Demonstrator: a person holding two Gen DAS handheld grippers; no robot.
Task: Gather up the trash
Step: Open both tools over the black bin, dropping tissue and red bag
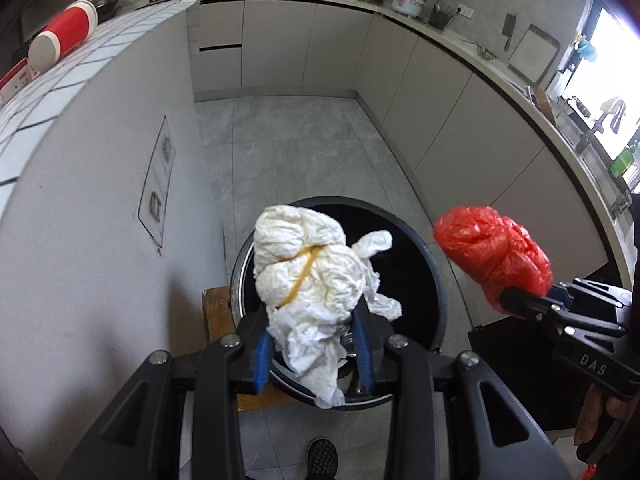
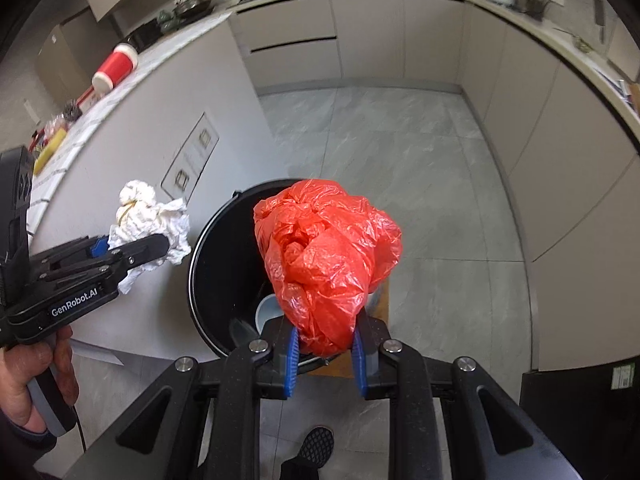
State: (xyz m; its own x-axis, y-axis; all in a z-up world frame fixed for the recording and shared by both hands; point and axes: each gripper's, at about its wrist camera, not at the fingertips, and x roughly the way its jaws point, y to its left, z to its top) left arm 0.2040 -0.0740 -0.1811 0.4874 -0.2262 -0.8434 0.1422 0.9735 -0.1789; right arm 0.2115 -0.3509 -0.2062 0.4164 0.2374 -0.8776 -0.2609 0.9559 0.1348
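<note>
A crumpled white paper wad [image 1: 312, 276] bound by a yellow rubber band is clamped in my left gripper [image 1: 314, 344], which is shut on it above the black round trash bin [image 1: 434, 280]. My right gripper [image 2: 326, 354] is shut on a bunched red plastic bag [image 2: 326, 248], held over the same bin [image 2: 200, 280]. In the left wrist view the red bag [image 1: 492, 256] and right gripper [image 1: 532, 300] hang at the bin's right. The right wrist view shows the white wad [image 2: 148, 216] in the left gripper [image 2: 140, 250] at the bin's left. A pale cup [image 2: 268, 310] lies inside the bin.
The bin stands on a low wooden stool [image 1: 218, 312] beside a white island wall [image 1: 100, 200]. A red-and-white canister [image 1: 64, 34] lies on the tiled island top. Grey cabinets [image 1: 440, 120] run along the back and right. A black shoe [image 1: 322, 456] is on the floor. A hand [image 2: 36, 364] grips the left handle.
</note>
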